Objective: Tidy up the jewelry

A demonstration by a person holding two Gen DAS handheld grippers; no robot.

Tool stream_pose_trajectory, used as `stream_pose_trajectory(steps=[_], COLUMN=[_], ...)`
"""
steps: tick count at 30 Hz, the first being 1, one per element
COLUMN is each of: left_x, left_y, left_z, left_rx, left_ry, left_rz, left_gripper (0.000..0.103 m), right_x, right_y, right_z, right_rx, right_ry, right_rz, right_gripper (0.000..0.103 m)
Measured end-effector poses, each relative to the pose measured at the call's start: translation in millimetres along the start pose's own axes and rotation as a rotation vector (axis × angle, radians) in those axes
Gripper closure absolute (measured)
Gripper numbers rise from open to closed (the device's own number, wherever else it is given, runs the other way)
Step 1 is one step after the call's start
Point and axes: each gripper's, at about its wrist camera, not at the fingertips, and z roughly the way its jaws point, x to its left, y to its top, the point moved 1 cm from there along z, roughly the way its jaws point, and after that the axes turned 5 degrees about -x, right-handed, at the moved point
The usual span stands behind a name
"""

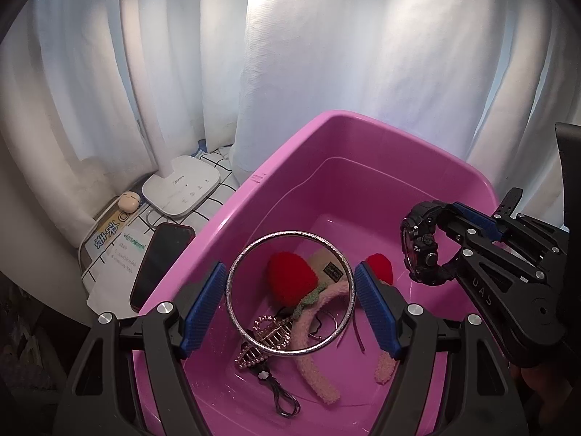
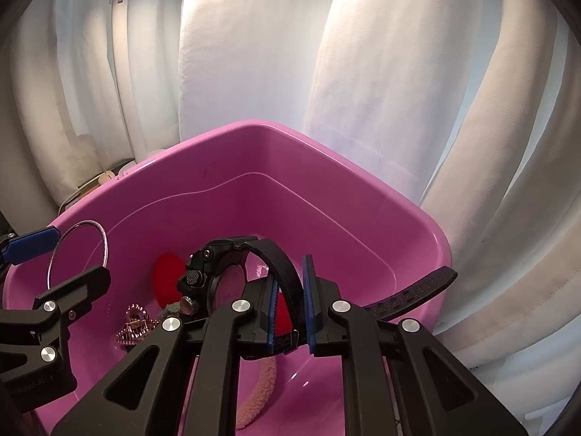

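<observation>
A pink plastic tub [image 1: 254, 181] [image 2: 363, 167] fills both views. My left gripper [image 1: 290, 294] is shut on a silver bangle [image 1: 236, 265], held above the tub; the bangle also shows in the right wrist view [image 2: 103, 239]. My right gripper [image 2: 288, 312] is shut on the strap of a black watch [image 2: 214, 276] and holds it over the tub; the watch shows in the left wrist view [image 1: 421, 243] at the right. In the tub lie a fuzzy headband with red strawberries [image 1: 290, 279], a rose-gold hair claw [image 1: 270, 330] [image 2: 134, 321] and a dark cord [image 1: 283, 399].
White curtains [image 1: 345, 54] hang behind the tub. Left of it stand a white lamp base [image 1: 181, 189], a dark phone [image 1: 159, 265], a small earbud case [image 1: 129, 201] and papers on a grid-patterned cloth [image 1: 214, 200].
</observation>
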Motion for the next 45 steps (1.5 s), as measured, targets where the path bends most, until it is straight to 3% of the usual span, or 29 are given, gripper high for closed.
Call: stream_pose_trajectory(steps=[2,5,7,11,18,29,45], left_x=[1,0,1,3,4,8,13], left_y=[-1,-2,-2,-1,-1,-2,-4], left_z=[0,1,-1,-6,-9,-13,-19], left_rx=[0.007,0.016,0.017,0.002,0.008,0.020,0.021], left_ry=[0.000,0.000,0.011,0.013,0.012,-0.005,0.060], left_rz=[-0.001,0.003,-0.001,-0.004,0.003,-0.005,-0.013], left_gripper=[0.031,0.031,0.016,0.015,0.009,0.008,0.008], right_x=[0,-2,-1,-3,-3,-1,2], right_y=[-1,-3,-4,2,3,-3,-15], right_z=[1,3,0,-13,-18,-27,-40], right_rx=[0.012,0.025,0.006,-0.045,-0.043,-0.045,-0.050], right_ry=[-0.031,-0.011,-0.024,-0.042,-0.042,-0.037,-0.035], right_rz=[-0.011,0.013,0.005,0.002,0.005,0.008,0.001], right_gripper=[0.077,0.061,0.053,0.043,0.043,0.043,0.043])
